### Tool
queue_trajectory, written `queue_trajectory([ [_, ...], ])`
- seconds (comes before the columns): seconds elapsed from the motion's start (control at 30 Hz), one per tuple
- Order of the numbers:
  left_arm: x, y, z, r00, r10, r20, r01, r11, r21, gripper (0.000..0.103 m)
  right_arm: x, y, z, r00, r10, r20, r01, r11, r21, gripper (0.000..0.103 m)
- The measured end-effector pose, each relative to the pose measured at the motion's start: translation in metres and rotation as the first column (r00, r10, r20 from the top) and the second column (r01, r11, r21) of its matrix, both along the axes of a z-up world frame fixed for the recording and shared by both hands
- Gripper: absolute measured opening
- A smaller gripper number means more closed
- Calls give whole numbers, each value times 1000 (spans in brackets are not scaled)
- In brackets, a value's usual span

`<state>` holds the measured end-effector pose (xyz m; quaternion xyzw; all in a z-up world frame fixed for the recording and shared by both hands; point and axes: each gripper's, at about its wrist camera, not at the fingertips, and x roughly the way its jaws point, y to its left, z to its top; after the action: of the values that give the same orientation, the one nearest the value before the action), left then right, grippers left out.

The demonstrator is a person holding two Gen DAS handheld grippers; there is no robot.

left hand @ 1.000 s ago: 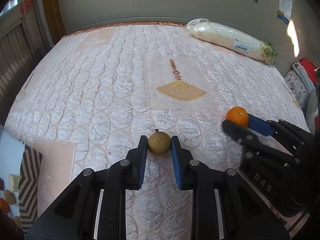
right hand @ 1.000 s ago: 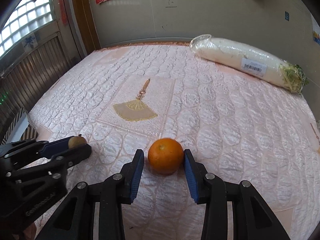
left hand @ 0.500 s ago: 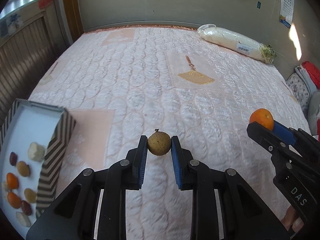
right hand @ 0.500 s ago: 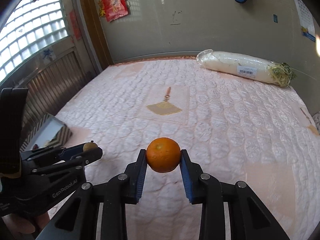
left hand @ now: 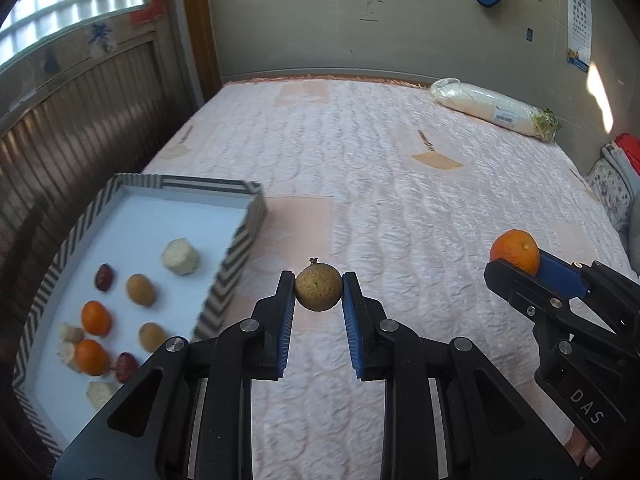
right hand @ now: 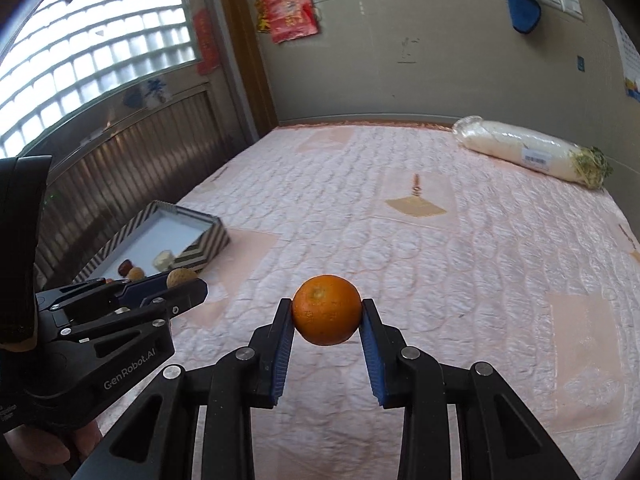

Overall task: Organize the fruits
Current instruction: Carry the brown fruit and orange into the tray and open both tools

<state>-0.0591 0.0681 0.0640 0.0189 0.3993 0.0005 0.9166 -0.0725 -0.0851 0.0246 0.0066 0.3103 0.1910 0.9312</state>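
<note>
My left gripper (left hand: 318,288) is shut on a small round brown fruit (left hand: 318,287), held in the air over the quilted bed. To its left stands a striped tray (left hand: 224,280) with a white floor, holding several fruits: small oranges (left hand: 96,317), brown fruits (left hand: 140,289), red dates (left hand: 105,277) and pale pieces (left hand: 181,256). My right gripper (right hand: 327,314) is shut on an orange (right hand: 327,309), also lifted clear of the bed. In the right wrist view the left gripper (right hand: 176,286) shows at the left with the brown fruit (right hand: 179,277), just right of the tray (right hand: 200,250).
A pink quilted bedspread (left hand: 400,208) covers the bed. A long wrapped white bundle (left hand: 496,111) lies at the far right by the wall. A wooden slatted wall (left hand: 80,128) runs along the bed's left side. Cushions (left hand: 612,188) sit at the right edge.
Both grippers have swung left and risen a little with their fruits held. The striped tray has come fully into the left wrist view and into the right wrist view.
</note>
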Motion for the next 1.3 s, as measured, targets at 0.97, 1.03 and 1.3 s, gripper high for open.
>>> queue_trajectory([
  [0.97, -43, 128, 7, 974, 223, 49, -223, 975, -9, 23, -19, 142, 6, 966, 257, 24, -254, 963, -86, 32],
  [1.03, -45, 137, 5, 970, 238, 43, -237, 971, -17, 23, -19, 152, 5, 961, 274, 21, -271, 958, -96, 32],
  [1.3, -52, 174, -4, 959, 283, -17, -283, 956, -77, 23, -19, 188, -3, 939, 345, -4, -342, 930, -131, 32],
])
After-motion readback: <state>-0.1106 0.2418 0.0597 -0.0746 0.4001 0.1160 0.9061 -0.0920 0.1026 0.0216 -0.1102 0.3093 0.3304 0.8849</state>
